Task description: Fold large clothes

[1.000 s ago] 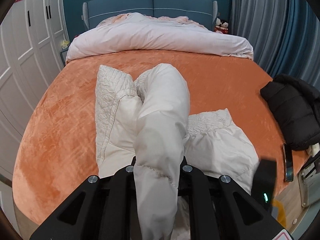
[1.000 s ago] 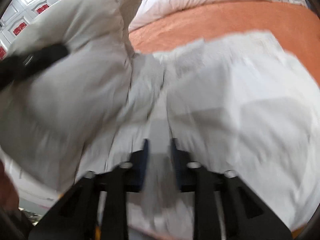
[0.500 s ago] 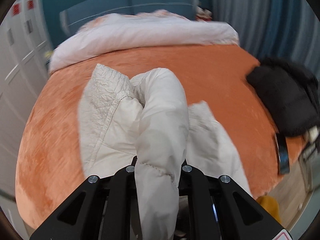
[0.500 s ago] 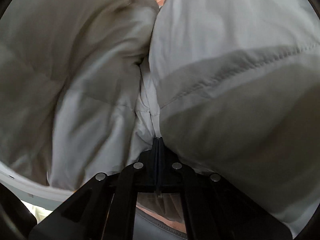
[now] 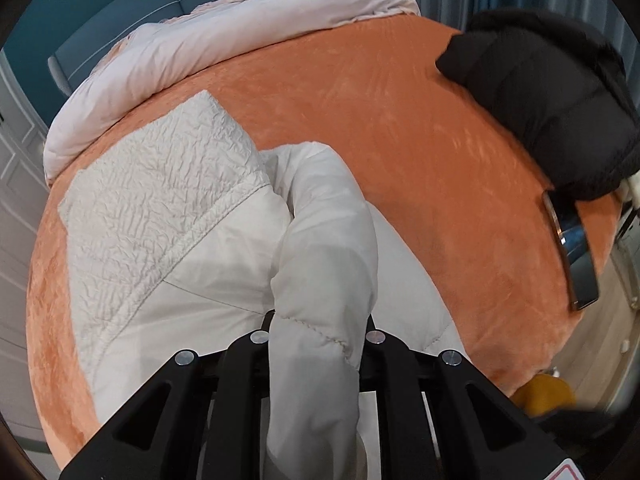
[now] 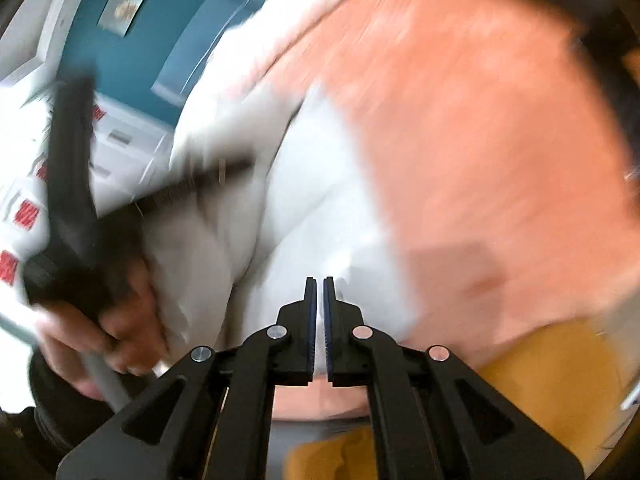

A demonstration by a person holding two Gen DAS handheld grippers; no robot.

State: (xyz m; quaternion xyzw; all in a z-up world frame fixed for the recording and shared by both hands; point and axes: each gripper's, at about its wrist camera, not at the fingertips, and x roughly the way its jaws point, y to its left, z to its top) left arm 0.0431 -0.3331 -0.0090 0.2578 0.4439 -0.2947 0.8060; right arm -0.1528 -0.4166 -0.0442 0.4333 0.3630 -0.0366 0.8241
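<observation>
The left tongs (image 5: 318,328) are clamped on a puffy fold of the cream padded coat (image 5: 200,280), a fat quilted roll that bulges up between the jaws and runs forward from them. To the left of that roll the coat lies spread on the orange bed cover (image 5: 400,128), and there's its crinkled, quilted panel (image 5: 160,184), a stitched seam marking where it meets the smooth shell. Ahead of the tongs, beyond the coat, a pale duvet (image 5: 240,32) is heaped along the head of the bed. Off to the right sits a black jacket (image 5: 540,100) at the bed's edge, well apart from the coat.

Over to the right tongs (image 6: 319,292): jaws all but together, nothing between them, only a thin slit showing. The view is smeared, but the white coat lies just ahead and to the left, and a hand (image 6: 100,328) grips the other tool's handle at far left.

Handling, by my reckoning: this coat is light, soft and springy, the shell looks slick, so a thin pinch could slip. Best to take it at a seam, a hem or a cuff, with a deep bite of padding.
</observation>
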